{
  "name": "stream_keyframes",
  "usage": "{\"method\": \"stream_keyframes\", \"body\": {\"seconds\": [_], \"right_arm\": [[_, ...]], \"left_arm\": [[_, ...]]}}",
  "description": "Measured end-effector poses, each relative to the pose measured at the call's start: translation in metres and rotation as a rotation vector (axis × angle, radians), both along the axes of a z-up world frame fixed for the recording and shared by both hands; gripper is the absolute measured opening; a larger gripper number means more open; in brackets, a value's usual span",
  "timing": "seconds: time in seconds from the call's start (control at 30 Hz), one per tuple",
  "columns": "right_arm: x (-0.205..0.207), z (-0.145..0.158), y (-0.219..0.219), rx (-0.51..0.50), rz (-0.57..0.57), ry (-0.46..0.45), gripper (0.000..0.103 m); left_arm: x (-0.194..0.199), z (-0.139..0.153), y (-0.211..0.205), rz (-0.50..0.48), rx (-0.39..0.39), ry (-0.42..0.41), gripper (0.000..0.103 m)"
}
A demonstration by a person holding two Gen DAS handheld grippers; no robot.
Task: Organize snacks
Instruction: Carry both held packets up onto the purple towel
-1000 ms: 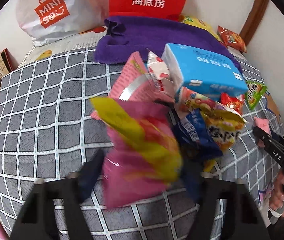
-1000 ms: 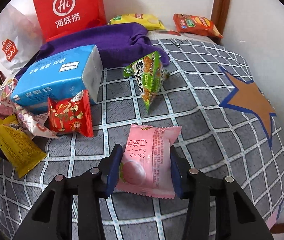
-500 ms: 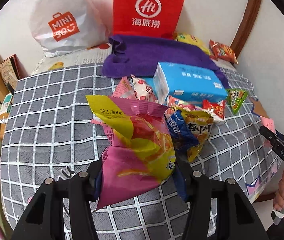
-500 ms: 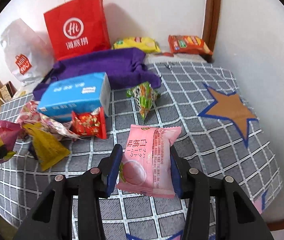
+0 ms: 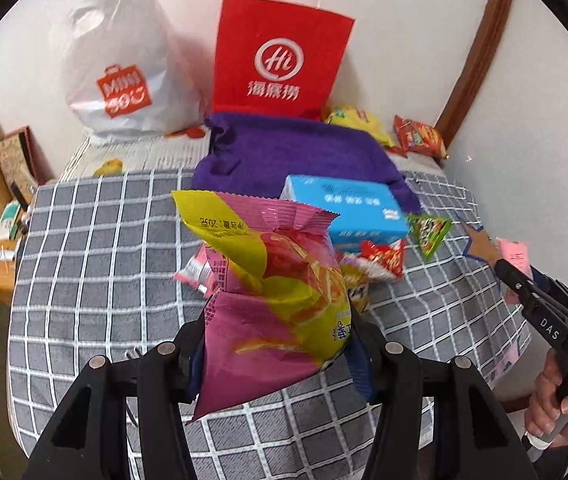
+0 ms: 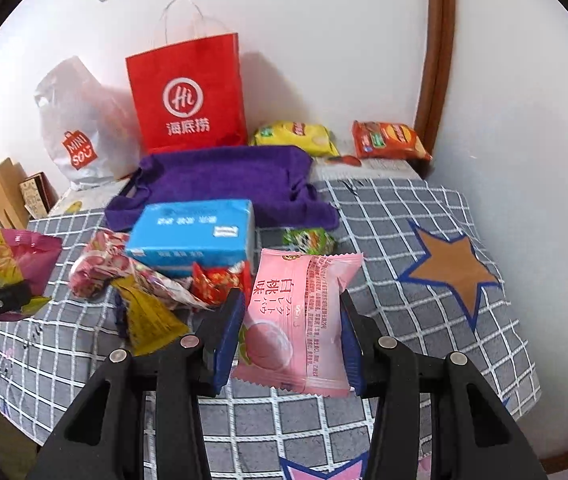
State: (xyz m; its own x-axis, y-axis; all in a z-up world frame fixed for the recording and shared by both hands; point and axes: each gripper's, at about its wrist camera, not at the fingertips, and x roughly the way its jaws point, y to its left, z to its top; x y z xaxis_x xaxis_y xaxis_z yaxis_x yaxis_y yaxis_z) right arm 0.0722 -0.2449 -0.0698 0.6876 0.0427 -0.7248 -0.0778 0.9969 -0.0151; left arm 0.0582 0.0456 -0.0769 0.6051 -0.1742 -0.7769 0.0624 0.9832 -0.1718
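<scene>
Both grippers have risen off the checked cloth (image 6: 423, 216) | left gripper (image 5: 274, 354) clamps a pink-yellow chip bag (image 5: 272, 292), held aloft | right gripper (image 6: 289, 340) clamps a pink peach packet (image 6: 303, 312) above the snack pile (image 6: 152, 280)

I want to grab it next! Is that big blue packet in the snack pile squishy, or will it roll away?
The blue packet looks boxy with flat faces, so it probably won't roll. Its wrapper looks soft, so likely squishy and light. Wider than the pink snack, perhaps awkward to pinch.
</scene>
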Motion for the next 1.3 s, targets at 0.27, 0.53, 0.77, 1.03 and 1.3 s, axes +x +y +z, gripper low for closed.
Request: {"method": "stream_keyframes", "body": {"seconds": [0.27,0.53,0.77,1.03,1.3], "right_arm": [[0.022,0.017,0.007,0.025,0.031,0.0,0.045],[0.064,0.023,0.014,0.029,0.029,-0.022,0.045],[0.107,0.02,0.027,0.035,0.049,-0.033,0.045],[0.163,0.018,0.048,0.01,0.062,-0.029,0.045],[0.215,0.013,0.064,-0.01,0.073,-0.041,0.045]], "left_arm": [[0.028,0.015,-0.013,-0.025,-0.019,-0.014,0.054],[0.077,0.025,-0.021,-0.046,-0.002,-0.029,0.054],[0.122,0.023,-0.02,-0.053,-0.008,-0.016,0.054],[0.17,0.019,-0.01,-0.025,-0.012,-0.003,0.054],[0.216,0.019,0.003,-0.004,0.028,-0.004,0.054]]}}
